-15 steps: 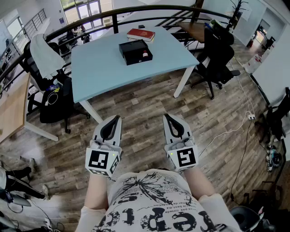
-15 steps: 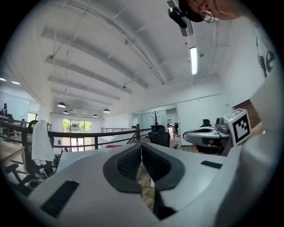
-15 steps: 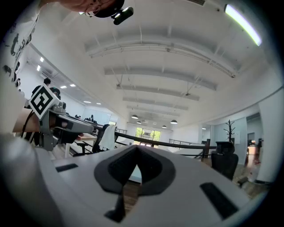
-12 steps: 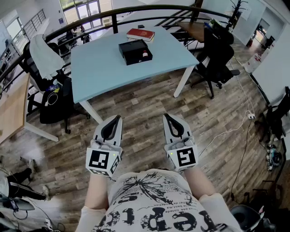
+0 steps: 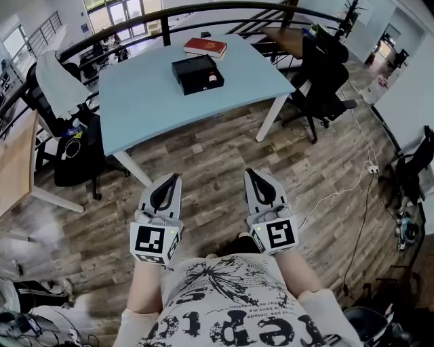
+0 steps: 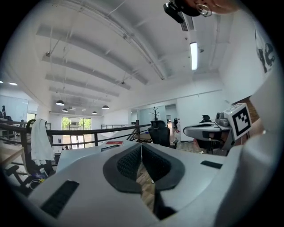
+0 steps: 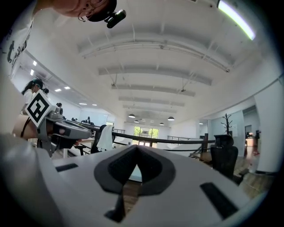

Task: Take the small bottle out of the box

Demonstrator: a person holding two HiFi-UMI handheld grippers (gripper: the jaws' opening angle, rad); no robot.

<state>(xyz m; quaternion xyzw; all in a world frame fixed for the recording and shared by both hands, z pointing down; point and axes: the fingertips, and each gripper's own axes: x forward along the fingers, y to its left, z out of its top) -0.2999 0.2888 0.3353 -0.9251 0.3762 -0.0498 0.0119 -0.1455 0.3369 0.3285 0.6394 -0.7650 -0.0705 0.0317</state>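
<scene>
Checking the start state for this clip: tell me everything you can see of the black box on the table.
The black box is a shallow, roughly square, open-topped container with a dark interior and a matte look. It lies flat on the far part of the light blue table, turned slightly askew to the table's edges. Inside, near its right wall, sits the small bottle, pale with a red part. A red book lies just behind the box; whether they touch cannot be told.

Lighting: bright and even; daylight from windows [image 5: 125,10], plus a ceiling strip light [image 6: 194,55].
Shadows: faint, soft-edged beneath the table [image 5: 156,101].
Distortion: strong fisheye bending at edges; gripper views ringed black.
Focus: head view sharp.
</scene>
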